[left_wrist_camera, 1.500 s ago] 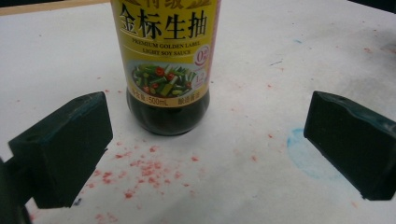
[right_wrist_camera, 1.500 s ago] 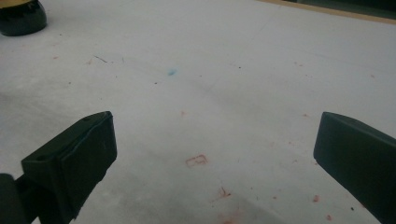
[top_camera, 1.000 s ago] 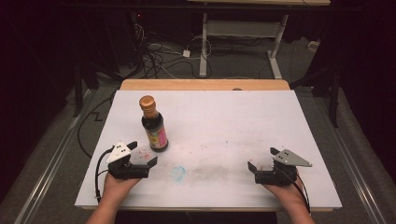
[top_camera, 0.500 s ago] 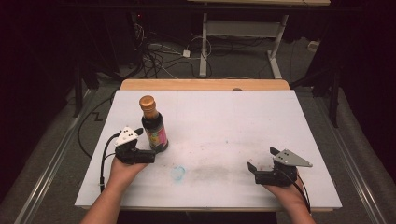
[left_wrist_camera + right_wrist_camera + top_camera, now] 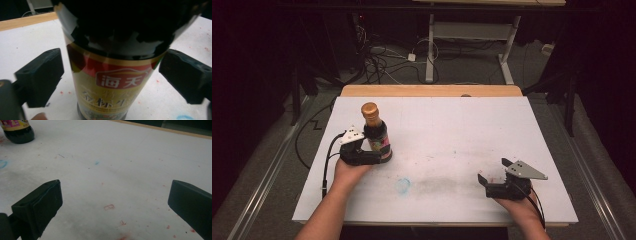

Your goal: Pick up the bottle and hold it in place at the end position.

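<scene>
Closing on bottle [image 5: 376,134]: left gripper [image 5: 374,156], arrived from 7 o'clock, jaws just narrowing, pads flanking label, untouching. Right gripper [image 5: 492,179] open, idle. Grasp imminent.

object: we see a dark sauce bottle [image 5: 376,136] | look: gold cap, red-and-yellow label with Chinese characters | pose: upright | place: on the white table's [image 5: 472,130] left half, about midway between near and far edges
</scene>
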The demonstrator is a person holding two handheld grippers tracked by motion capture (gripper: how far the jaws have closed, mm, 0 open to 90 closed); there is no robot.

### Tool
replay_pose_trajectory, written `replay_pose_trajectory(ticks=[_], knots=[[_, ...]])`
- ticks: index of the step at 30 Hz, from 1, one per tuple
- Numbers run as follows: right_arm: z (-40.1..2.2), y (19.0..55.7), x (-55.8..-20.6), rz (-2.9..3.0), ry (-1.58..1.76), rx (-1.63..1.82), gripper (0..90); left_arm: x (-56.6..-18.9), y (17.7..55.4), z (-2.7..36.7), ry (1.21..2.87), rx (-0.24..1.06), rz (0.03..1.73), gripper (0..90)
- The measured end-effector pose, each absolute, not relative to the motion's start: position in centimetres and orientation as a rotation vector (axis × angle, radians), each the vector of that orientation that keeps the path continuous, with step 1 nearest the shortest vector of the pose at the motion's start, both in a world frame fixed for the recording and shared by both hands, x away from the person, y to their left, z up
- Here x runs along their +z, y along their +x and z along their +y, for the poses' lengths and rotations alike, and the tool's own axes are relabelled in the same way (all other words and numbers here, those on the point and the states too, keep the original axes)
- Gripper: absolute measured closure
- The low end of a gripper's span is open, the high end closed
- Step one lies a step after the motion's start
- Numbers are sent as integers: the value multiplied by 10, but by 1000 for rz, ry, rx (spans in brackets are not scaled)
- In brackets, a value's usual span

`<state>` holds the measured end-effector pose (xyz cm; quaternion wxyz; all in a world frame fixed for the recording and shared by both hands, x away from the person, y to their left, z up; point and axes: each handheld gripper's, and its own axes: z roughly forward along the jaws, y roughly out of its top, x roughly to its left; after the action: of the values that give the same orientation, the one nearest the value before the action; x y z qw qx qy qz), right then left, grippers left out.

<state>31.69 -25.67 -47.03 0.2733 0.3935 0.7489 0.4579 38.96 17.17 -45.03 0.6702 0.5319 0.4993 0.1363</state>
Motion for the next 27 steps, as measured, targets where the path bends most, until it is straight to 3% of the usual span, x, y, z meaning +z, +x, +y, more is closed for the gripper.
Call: replay_pose_trajectory(ticks=[9, 27], knots=[[-256, 314, -469, 2009, 1054, 1229, 4, -450, 392, 171, 1195, 329, 1097, 254], [-256, 314, -470, 2017, 1053, 1215, 3, -449, 390, 167, 1204, 383, 1102, 288]])
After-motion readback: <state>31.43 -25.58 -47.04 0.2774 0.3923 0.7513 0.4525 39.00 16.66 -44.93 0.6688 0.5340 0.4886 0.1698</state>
